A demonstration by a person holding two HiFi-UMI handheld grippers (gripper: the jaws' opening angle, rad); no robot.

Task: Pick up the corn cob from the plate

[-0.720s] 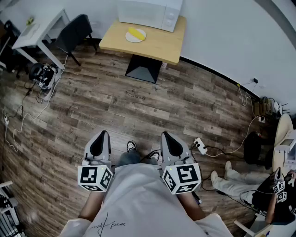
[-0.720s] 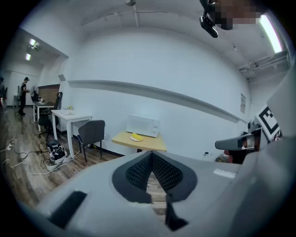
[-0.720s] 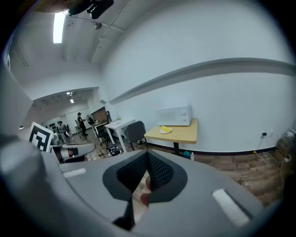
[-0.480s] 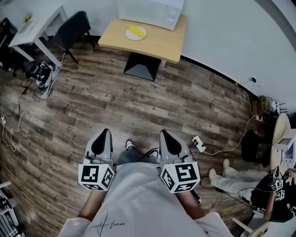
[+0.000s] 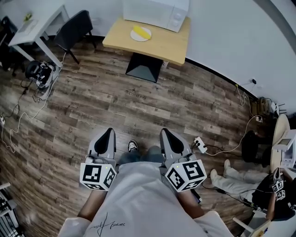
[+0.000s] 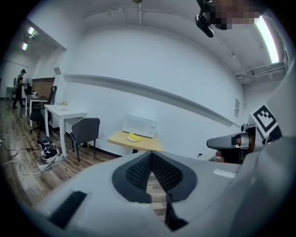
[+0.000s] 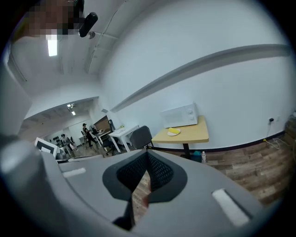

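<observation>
Starting with head view: two grippers, left gripper and right gripper, held low in front of the person over the wood floor, both well apart from the table. One corn cob lies on one white plate on that table, just in front of one microwave. One dark chair stands left of the table, one white side table beyond it

Left gripper view: jaws together at the tips, nothing between them. Corn cob on plate, far ahead, microwave behind it

Right gripper view: jaws together, nothing gripped. Same single corn cob on its plate, microwave behind, one small bottle on the floor by the table's foot
</observation>
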